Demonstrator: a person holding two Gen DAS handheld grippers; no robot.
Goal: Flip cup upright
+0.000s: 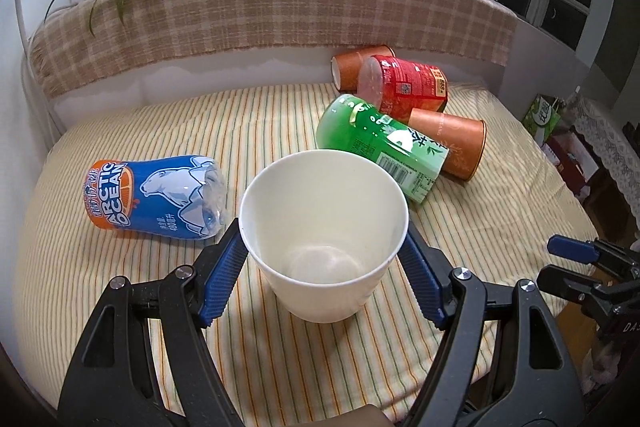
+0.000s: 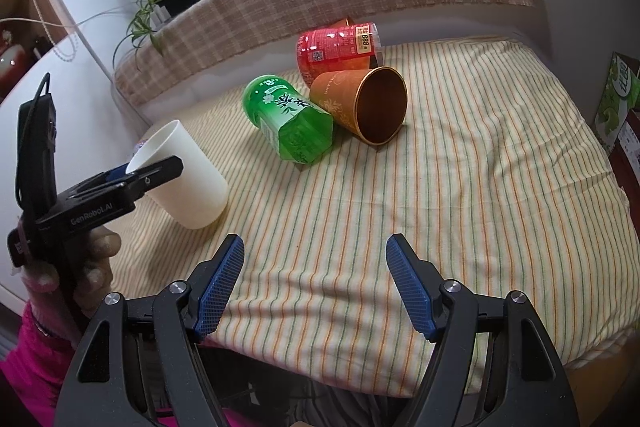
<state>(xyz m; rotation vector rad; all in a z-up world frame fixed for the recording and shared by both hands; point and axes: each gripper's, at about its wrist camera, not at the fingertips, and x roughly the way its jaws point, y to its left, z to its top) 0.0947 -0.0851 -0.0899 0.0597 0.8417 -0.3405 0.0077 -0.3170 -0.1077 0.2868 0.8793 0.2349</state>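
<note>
The left gripper (image 1: 324,251) has the white cup (image 1: 324,227) between its jaws, one blue pad (image 1: 224,275) against each side of the wall just under the rim, so it is gripping the cup. The cup's mouth faces up and a little back toward the camera, and its base sits on the striped cloth (image 1: 120,267); from the right wrist view the cup (image 2: 184,179) looks tilted rather than fully straight, with the left gripper (image 2: 140,171) clamped at its rim. Beyond the left jaw a blue bottle (image 1: 156,197) lies on its side, just beside the cup. Beyond the right jaw a green bottle (image 1: 380,147) lies on its side, its near end close behind the cup's rim. Further out past it lie an orange cup (image 1: 452,147), touching the green bottle, a red bottle (image 1: 404,87) and another orange cup (image 1: 356,67), all tipped over in one cluster. The right gripper (image 2: 316,267) hangs with its jaws spread wide over bare cloth (image 2: 480,187), holding nothing, well apart from the cluster ahead of it. A plaid cloth (image 1: 260,15) runs along the far edge.
</note>
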